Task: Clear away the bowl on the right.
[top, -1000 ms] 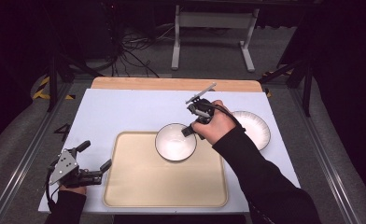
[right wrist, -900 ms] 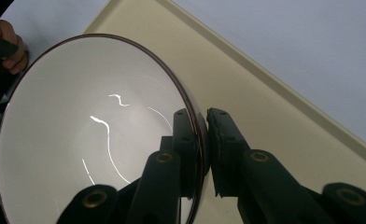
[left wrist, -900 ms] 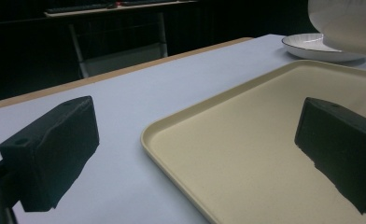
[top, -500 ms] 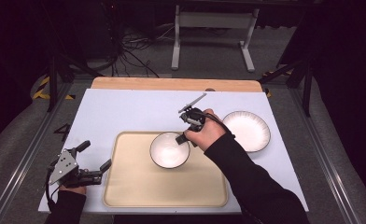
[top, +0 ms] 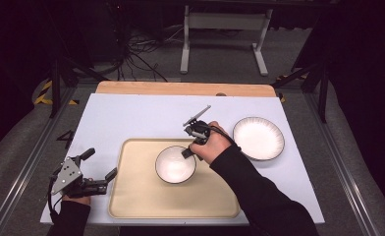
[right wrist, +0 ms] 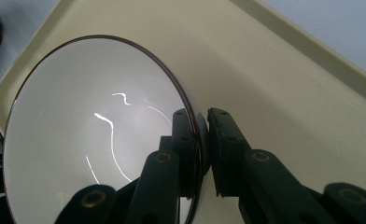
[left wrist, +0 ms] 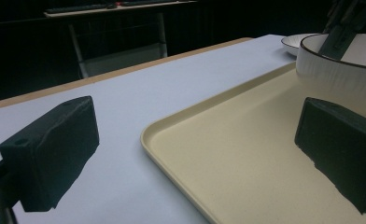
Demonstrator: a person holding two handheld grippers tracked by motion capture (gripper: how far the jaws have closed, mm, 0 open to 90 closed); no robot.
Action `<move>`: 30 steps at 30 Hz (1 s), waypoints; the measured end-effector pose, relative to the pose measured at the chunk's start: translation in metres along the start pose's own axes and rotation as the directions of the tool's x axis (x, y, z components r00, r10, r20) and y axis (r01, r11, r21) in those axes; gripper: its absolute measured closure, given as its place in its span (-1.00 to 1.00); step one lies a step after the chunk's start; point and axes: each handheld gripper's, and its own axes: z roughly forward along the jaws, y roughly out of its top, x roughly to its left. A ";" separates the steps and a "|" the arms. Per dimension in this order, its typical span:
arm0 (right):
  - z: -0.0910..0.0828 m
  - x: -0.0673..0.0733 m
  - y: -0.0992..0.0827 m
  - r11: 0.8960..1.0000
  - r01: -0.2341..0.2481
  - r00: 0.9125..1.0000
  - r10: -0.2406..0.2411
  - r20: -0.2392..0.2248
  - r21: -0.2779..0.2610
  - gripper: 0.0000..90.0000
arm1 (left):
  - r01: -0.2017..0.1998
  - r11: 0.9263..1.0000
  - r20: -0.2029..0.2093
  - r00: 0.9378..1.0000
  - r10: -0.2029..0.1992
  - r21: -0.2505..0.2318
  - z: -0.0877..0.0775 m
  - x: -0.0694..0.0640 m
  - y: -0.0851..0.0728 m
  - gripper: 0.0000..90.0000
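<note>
Nearest the person, the left tool sits low at the front left corner of the white surface, jaws spread wide with nothing between them. In the left tool view one pad hangs over the white surface and the other over the beige tray, so the tray's rounded corner lies right between them.

Ahead and to the right of that tool, the white bowl with its dark rim is on the tray, near its back edge. The right tool has it: in the right tool view the jaws are pinched tight on the bowl's rim, one pad inside, one outside. The bowl looks tipped in that view; whether its base touches the tray, I cannot tell.

Just beyond the right tool and to its right, a white plate rests on the surface, off the tray.
</note>
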 end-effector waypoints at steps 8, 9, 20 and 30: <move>0.008 -0.001 -0.002 1.000 -0.002 1.000 0.002 -0.004 0.009 0.80 | -0.001 1.000 0.001 1.000 0.001 0.000 0.000 0.000 0.000 -0.99; 0.010 -0.001 -0.002 1.000 -0.002 1.000 0.002 -0.003 0.014 0.80 | 0.000 1.000 0.000 1.000 0.000 0.000 0.000 0.000 0.000 -0.99; 0.019 -0.003 -0.004 1.000 -0.007 1.000 0.007 -0.007 0.022 0.79 | 0.002 1.000 0.000 1.000 -0.002 -0.002 0.000 0.000 0.000 -0.99; 0.023 -0.004 -0.005 1.000 0.005 1.000 -0.005 -0.009 0.024 0.78 | 0.001 1.000 0.003 1.000 -0.001 0.000 0.000 0.001 0.000 -0.99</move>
